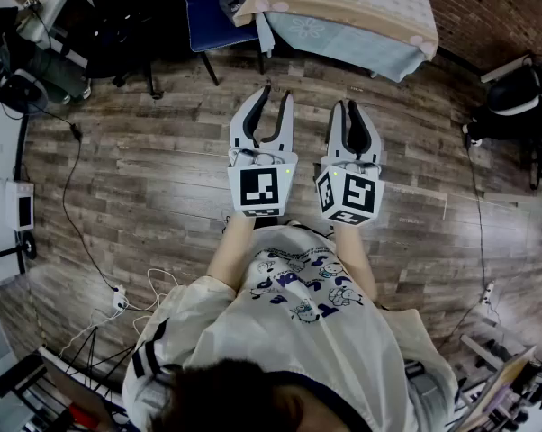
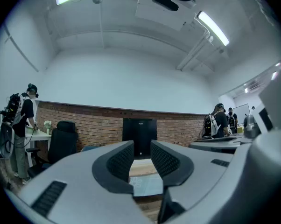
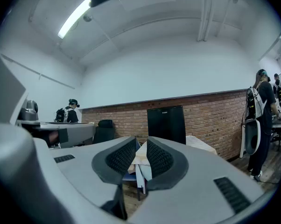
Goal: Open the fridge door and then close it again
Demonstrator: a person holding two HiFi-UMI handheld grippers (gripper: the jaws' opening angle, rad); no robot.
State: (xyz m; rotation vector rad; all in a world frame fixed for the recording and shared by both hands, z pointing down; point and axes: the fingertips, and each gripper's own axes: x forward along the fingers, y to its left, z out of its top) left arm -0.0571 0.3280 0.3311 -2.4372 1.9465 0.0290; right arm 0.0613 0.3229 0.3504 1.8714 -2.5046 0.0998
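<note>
The black fridge [image 2: 139,136] stands against the brick wall with its door shut, and it also shows as a dark box [image 3: 166,124] in the right gripper view. It is well beyond both grippers, behind a cloth-covered table [image 1: 343,16]. My left gripper [image 1: 277,94] is held level over the wood floor, its jaws a little apart with nothing between them; the left gripper view [image 2: 142,144] shows the same gap. Beside it my right gripper [image 1: 349,104] has its fingertips together and holds nothing [image 3: 141,141].
A blue chair [image 1: 212,7] stands left of the table. Black office chairs [image 2: 61,143] and desks line the left side. People with backpacks stand at far left [image 2: 21,125] and far right [image 3: 262,120]. Cables [image 1: 73,205] run over the floor at left.
</note>
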